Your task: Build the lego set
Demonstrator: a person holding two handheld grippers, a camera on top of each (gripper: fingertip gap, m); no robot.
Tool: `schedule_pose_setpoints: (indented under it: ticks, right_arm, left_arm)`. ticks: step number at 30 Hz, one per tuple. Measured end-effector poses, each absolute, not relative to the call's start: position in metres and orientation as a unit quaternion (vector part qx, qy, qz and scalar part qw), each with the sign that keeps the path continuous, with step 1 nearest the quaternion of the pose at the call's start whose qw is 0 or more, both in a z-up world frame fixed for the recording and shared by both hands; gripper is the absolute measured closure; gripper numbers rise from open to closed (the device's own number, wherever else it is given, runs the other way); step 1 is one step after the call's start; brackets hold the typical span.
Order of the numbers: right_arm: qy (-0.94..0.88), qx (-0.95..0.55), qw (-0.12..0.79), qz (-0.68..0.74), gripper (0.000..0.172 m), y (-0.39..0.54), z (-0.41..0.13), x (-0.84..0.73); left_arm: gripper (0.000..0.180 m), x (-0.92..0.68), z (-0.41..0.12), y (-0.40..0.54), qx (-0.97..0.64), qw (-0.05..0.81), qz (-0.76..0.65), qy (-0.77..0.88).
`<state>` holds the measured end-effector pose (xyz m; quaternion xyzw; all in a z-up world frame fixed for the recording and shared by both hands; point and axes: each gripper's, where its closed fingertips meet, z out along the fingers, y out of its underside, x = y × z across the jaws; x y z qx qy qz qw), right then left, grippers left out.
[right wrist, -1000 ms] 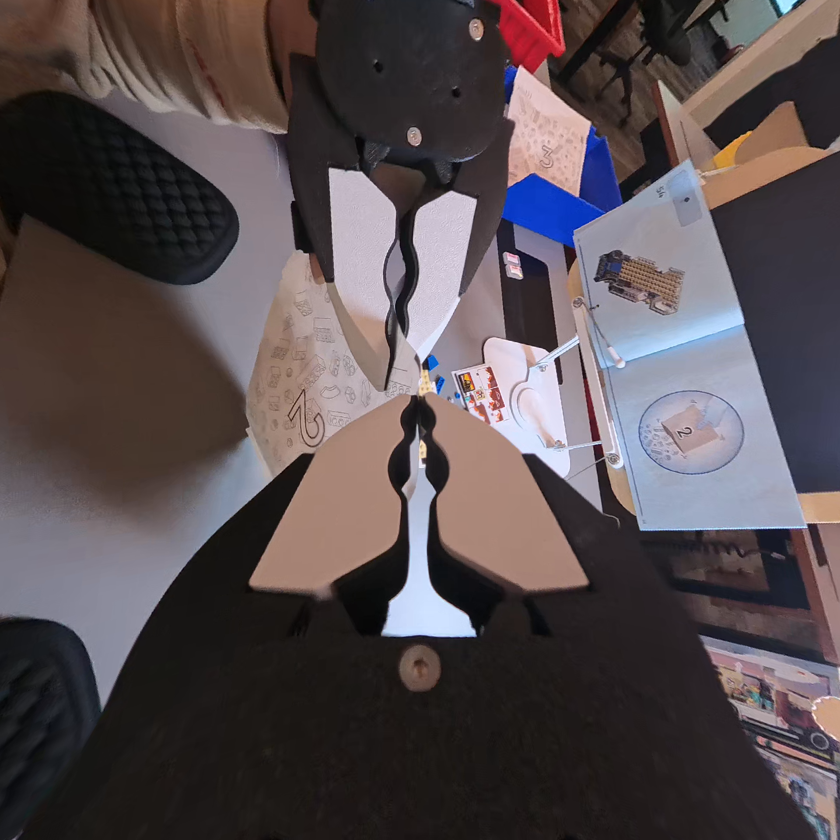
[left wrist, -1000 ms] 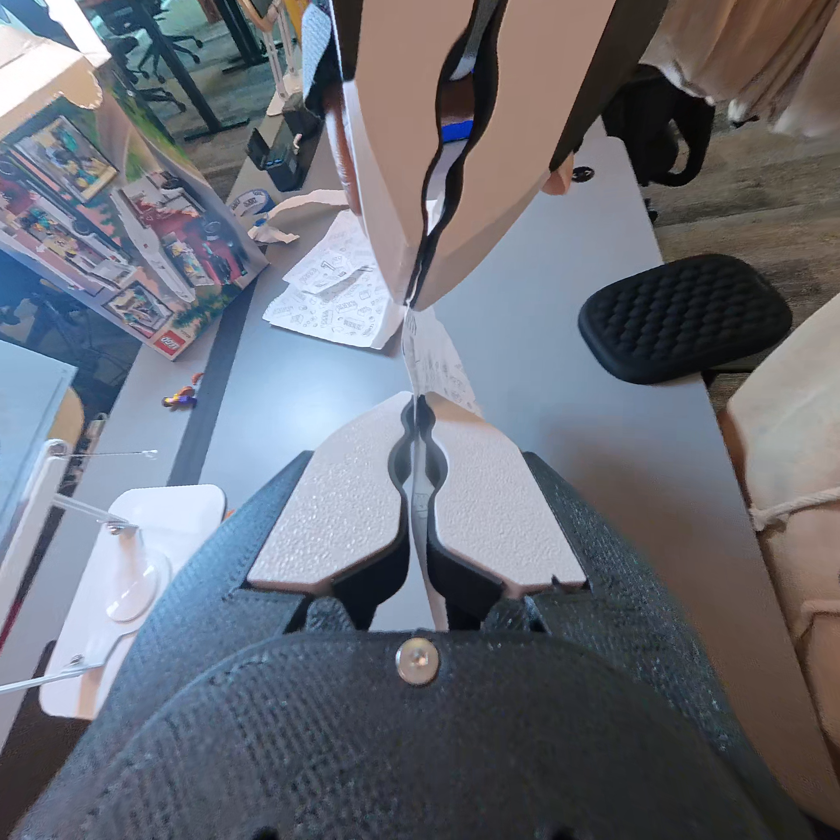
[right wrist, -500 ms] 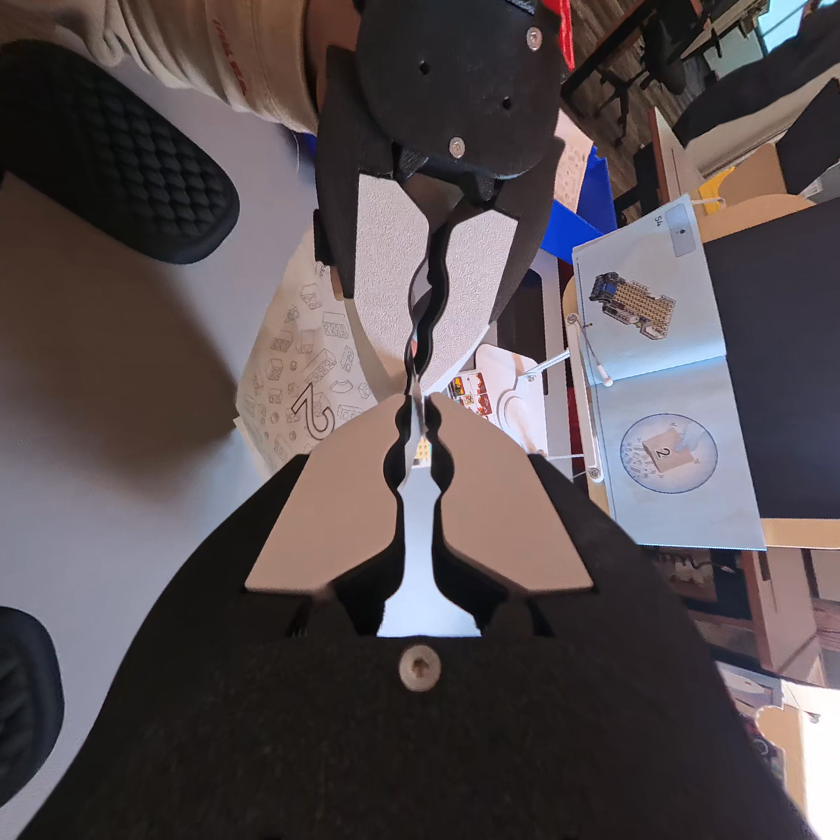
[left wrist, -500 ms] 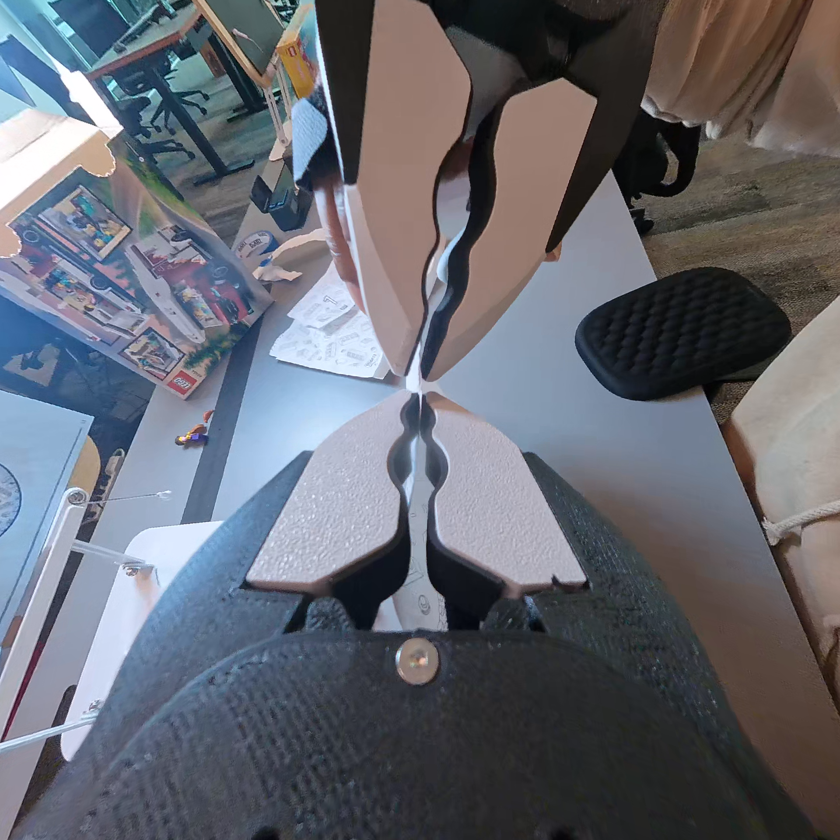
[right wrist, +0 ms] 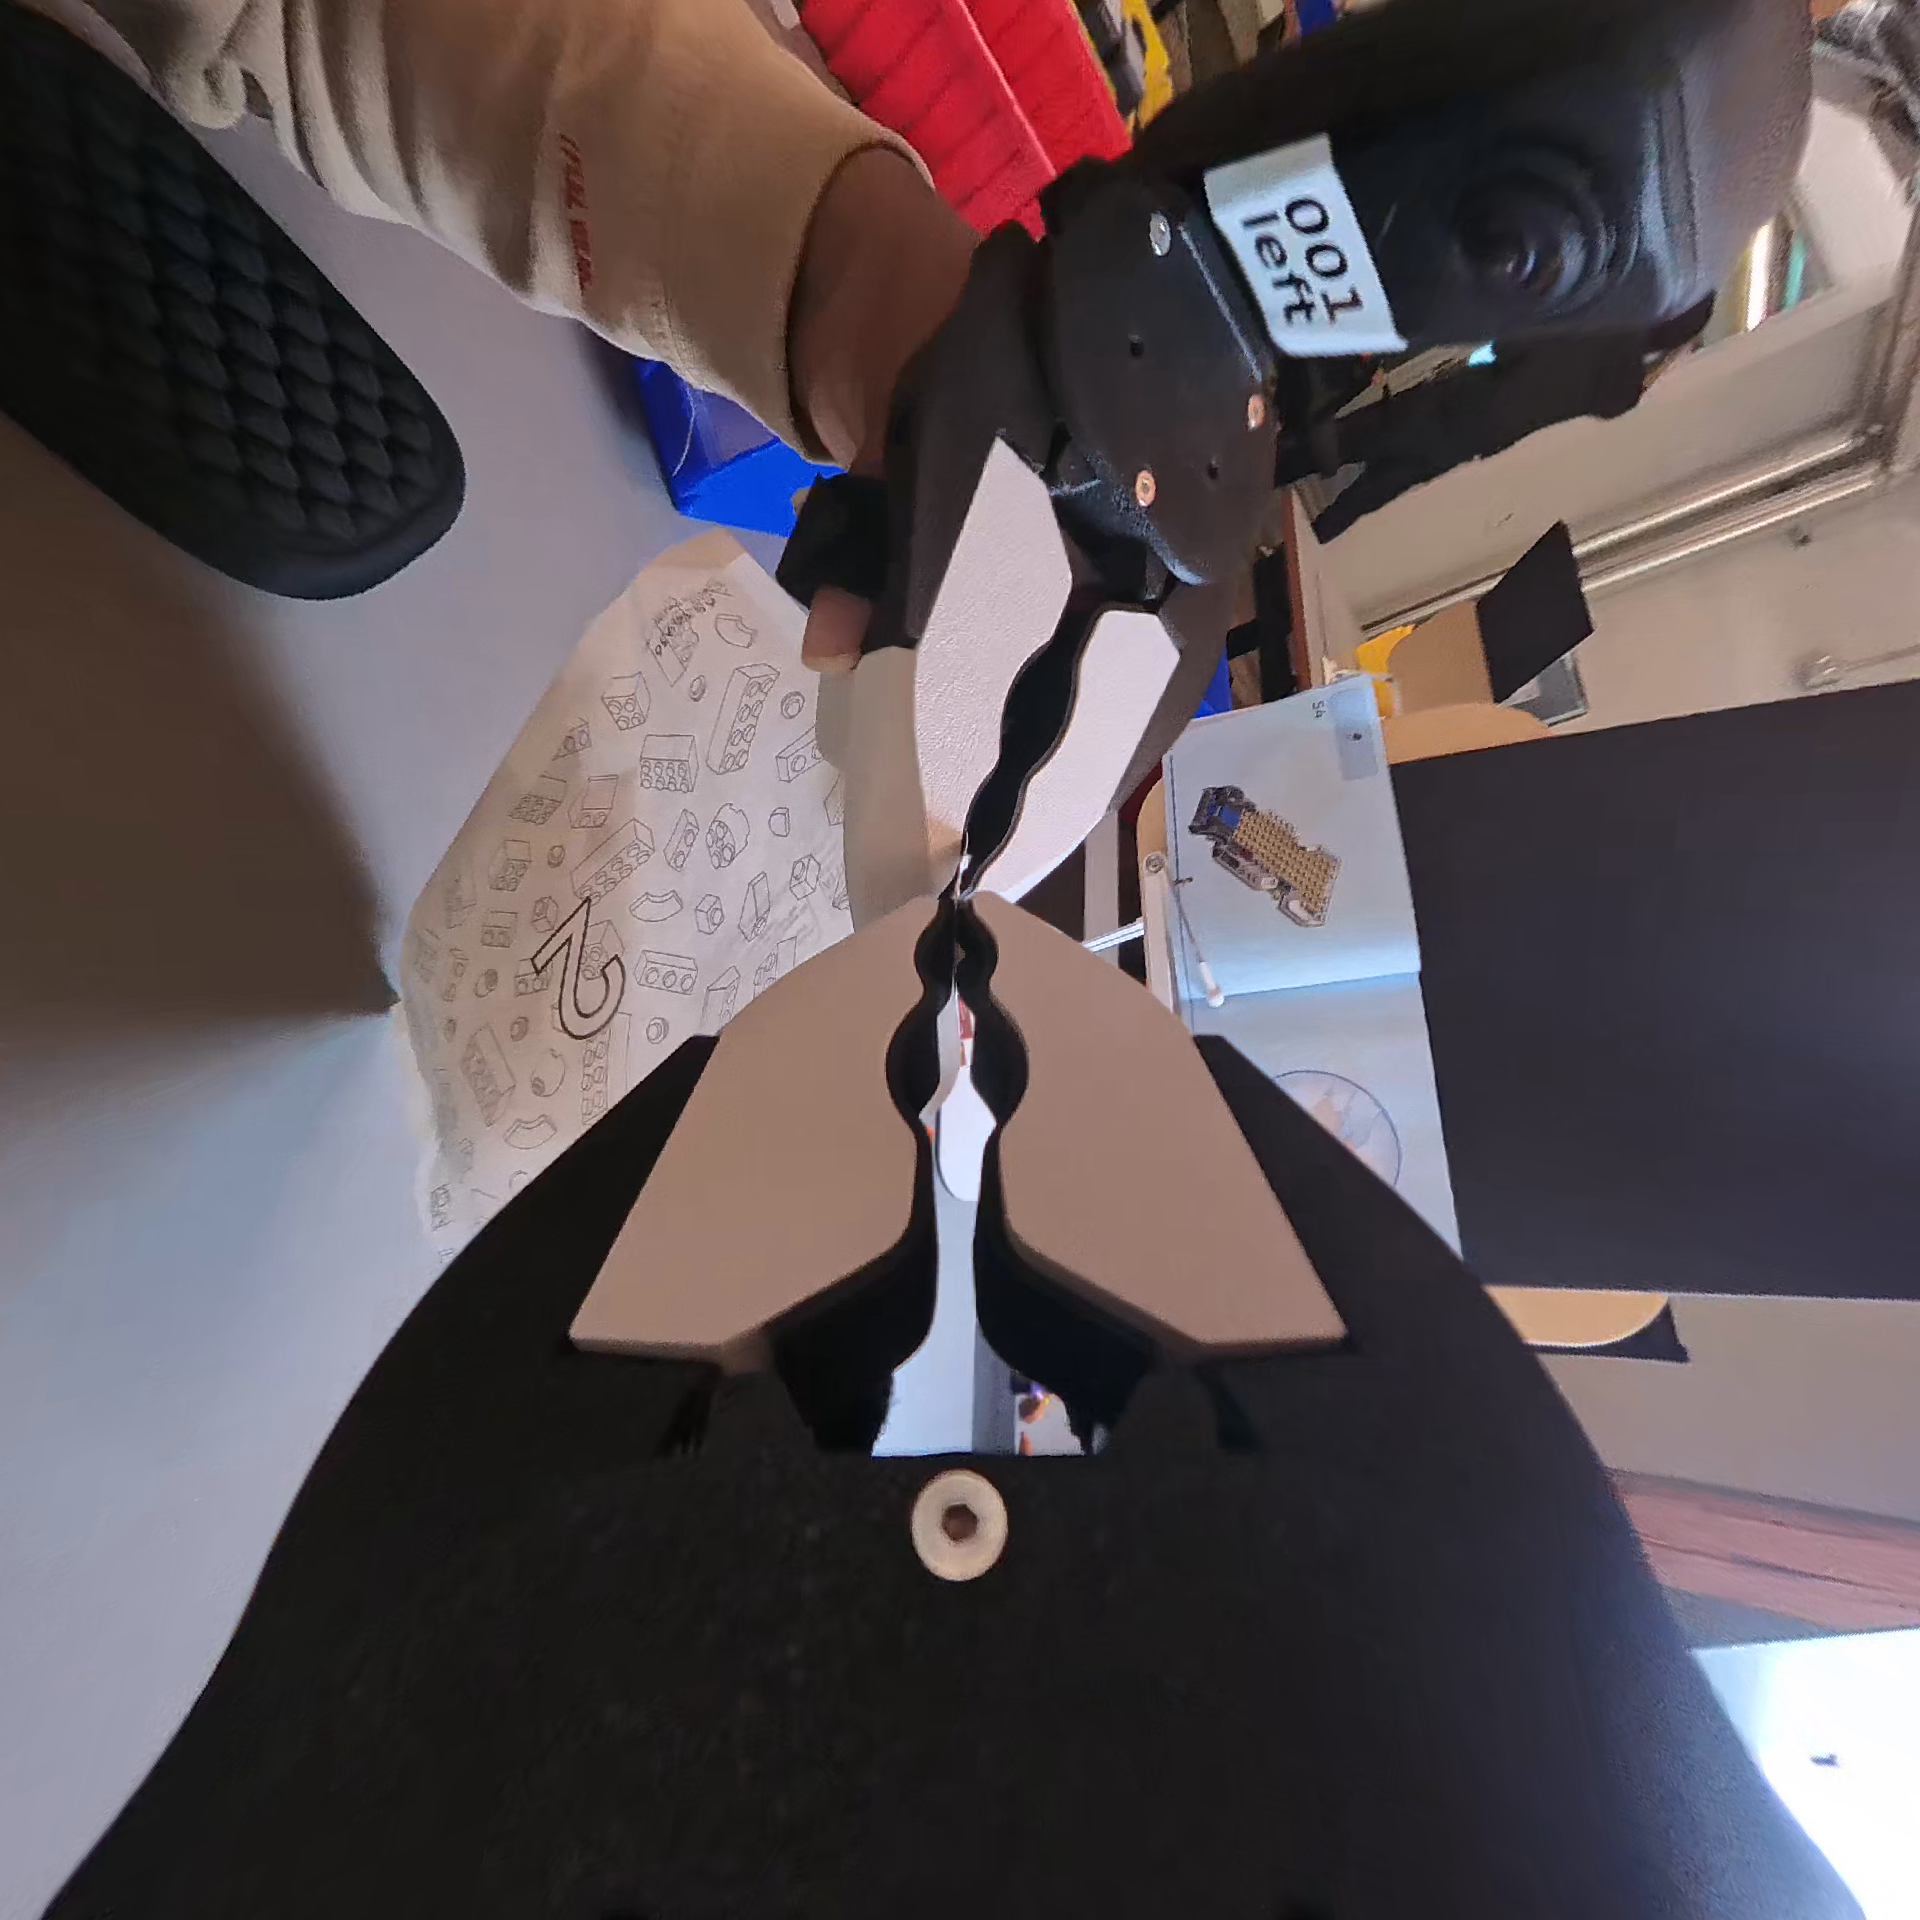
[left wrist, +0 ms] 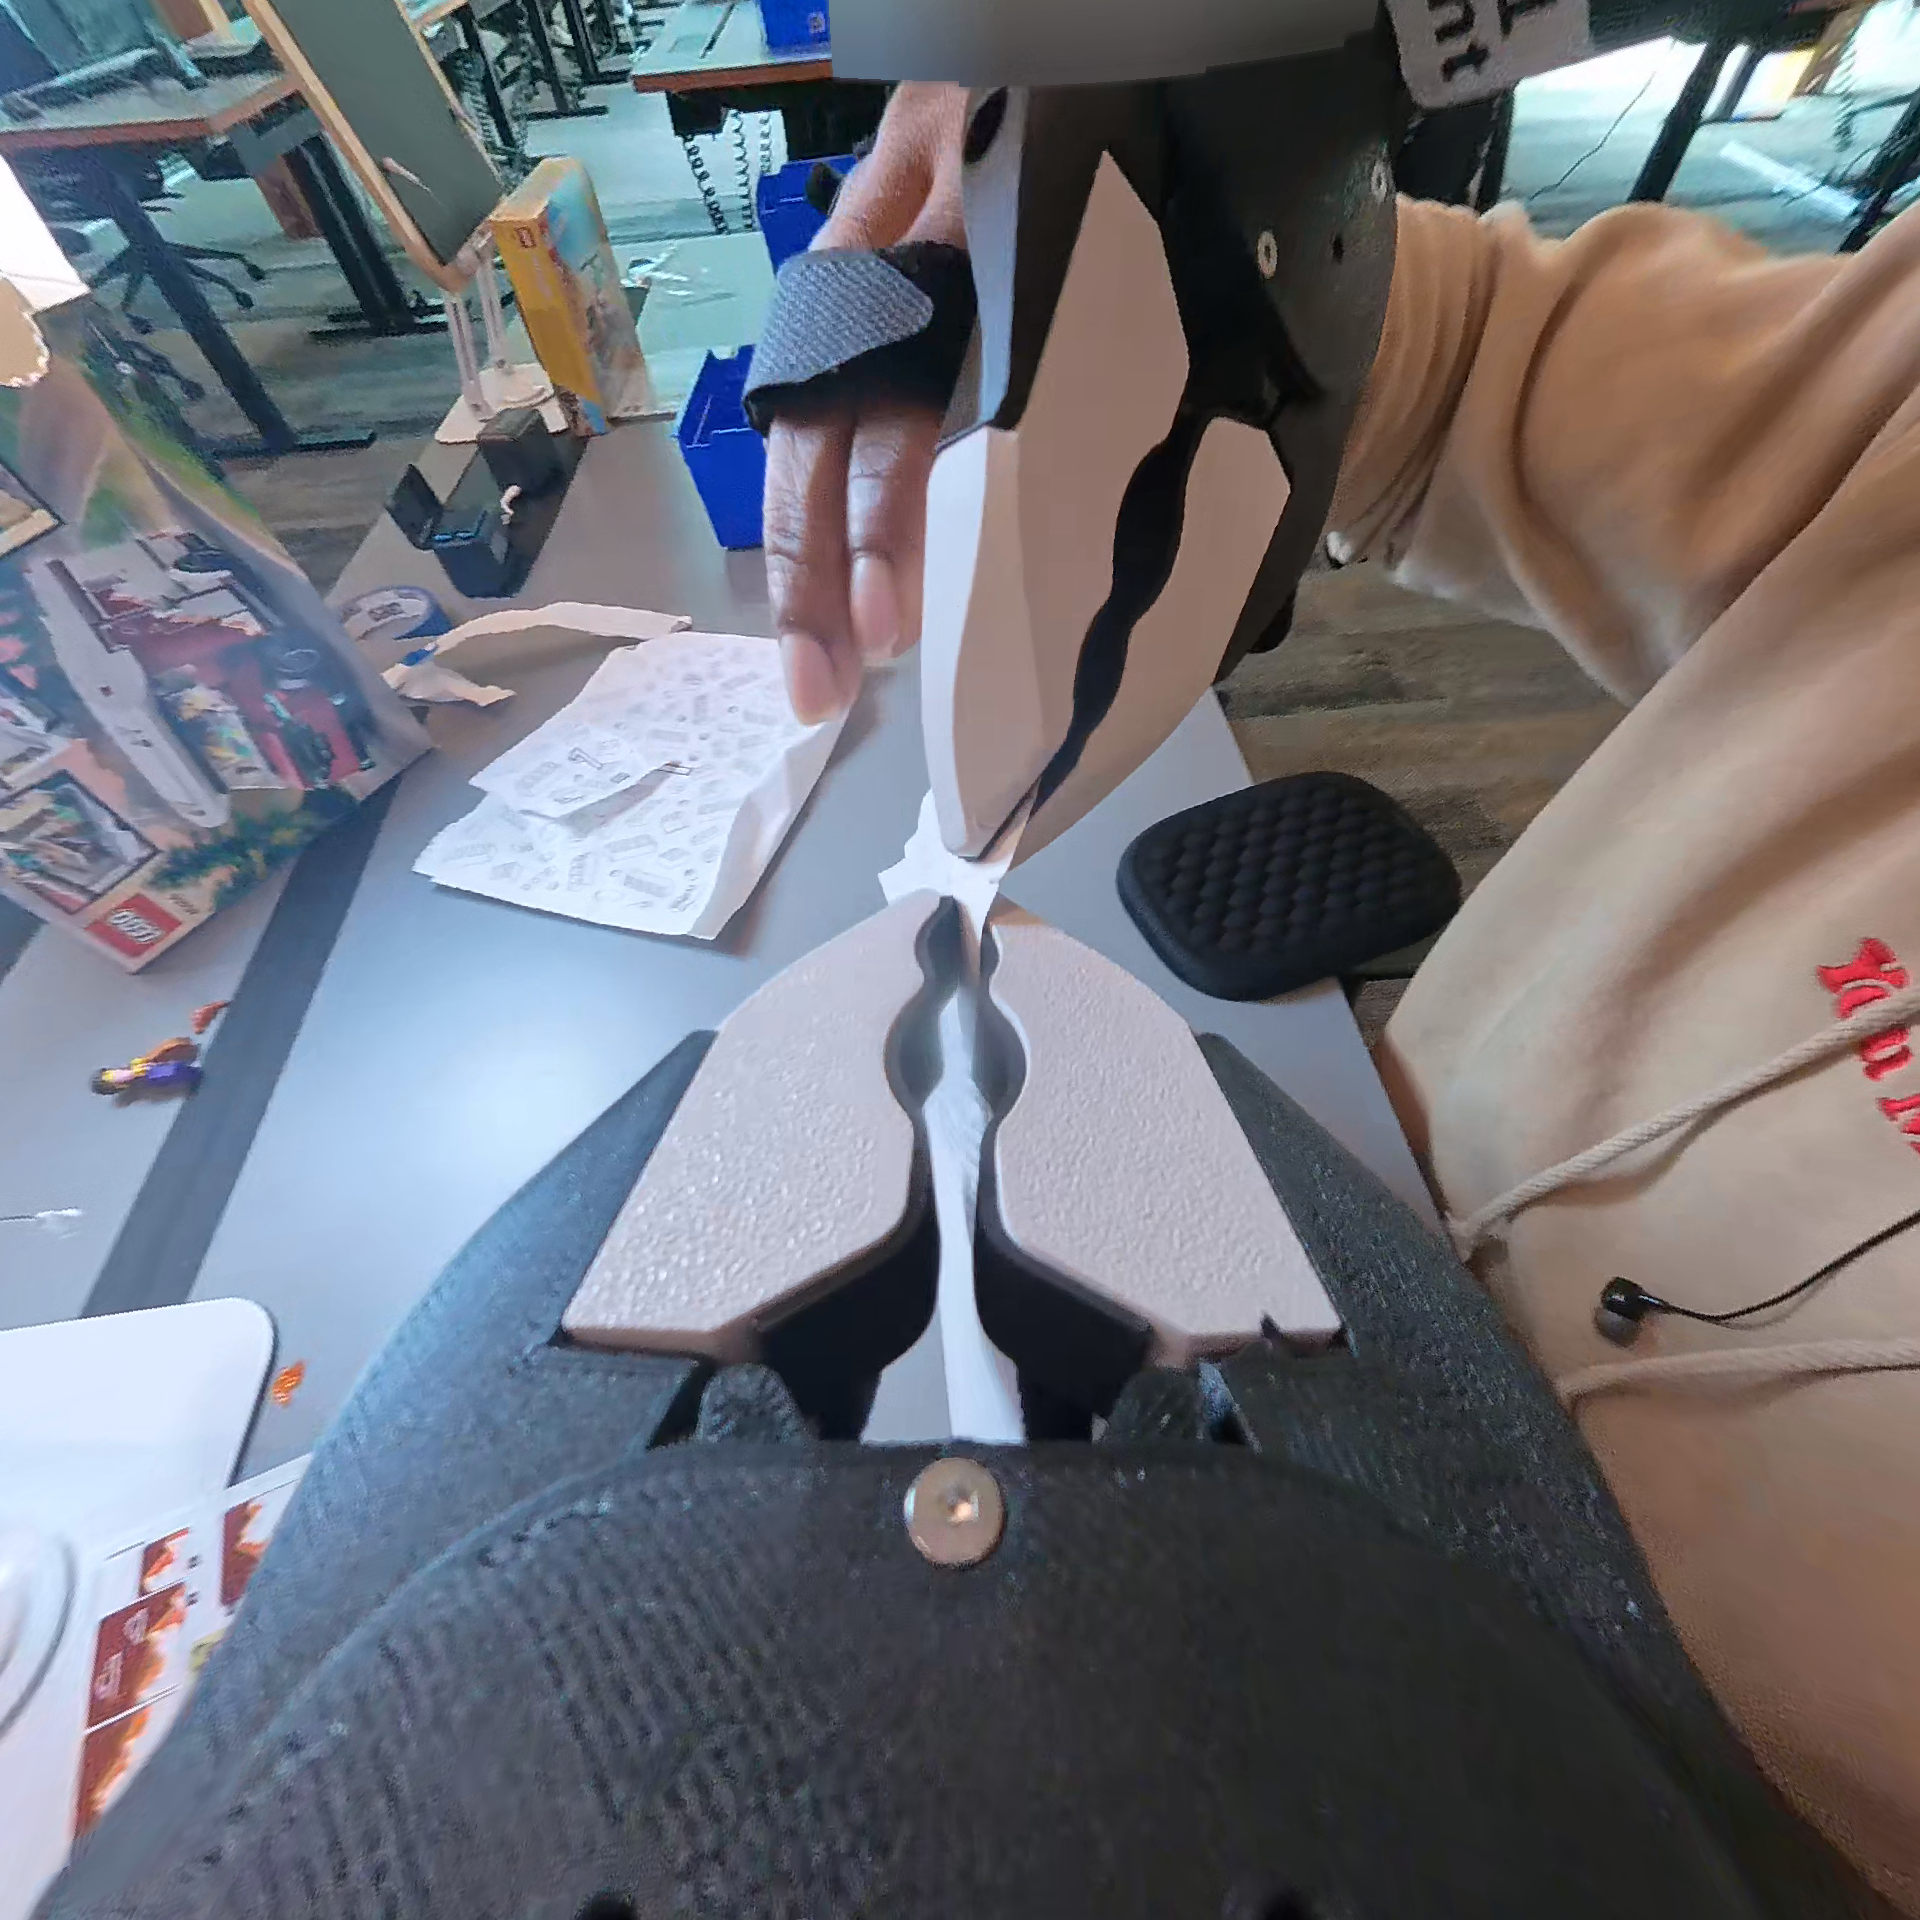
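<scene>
I see writing on the white tag (right wrist: pixel 1304 249) on my left gripper (right wrist: pixel 971 883), the paper bag (right wrist: pixel 623 883), toy box (left wrist: pixel 156 727), booklet (right wrist: pixel 1288 862) and sweatshirt (left wrist: pixel 1870 1039).

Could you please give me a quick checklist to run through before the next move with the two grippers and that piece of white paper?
1. Left gripper closed on the white paper: ok, the paper runs between its closed fingers.
2. Right gripper closed on the same paper: ok, its tips pinch the crumpled end in the left wrist view.
3. Paper clear of the grey table: ok, both grippers hold it up in the air.
4. Paper whole, not torn: cannot tell; it is bunched up between the tips.
5. Printed paper bag out of the way: ok, it lies flat on the table, apart from both grippers.
</scene>
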<state>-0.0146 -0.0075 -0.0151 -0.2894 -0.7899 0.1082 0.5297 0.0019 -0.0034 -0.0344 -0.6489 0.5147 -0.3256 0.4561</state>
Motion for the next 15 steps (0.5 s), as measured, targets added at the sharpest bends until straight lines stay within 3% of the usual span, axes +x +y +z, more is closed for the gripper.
schedule_pose_setpoints:
  ticks: [15]
  right_arm:
    - [-0.785, -0.245, 0.559, 0.102, 0.171, -0.0179, -0.0201, -0.0224]
  left_arm:
    - [0.18, -0.0058, -0.0379, -0.0146, -0.641, 0.439, -0.39, 0.495]
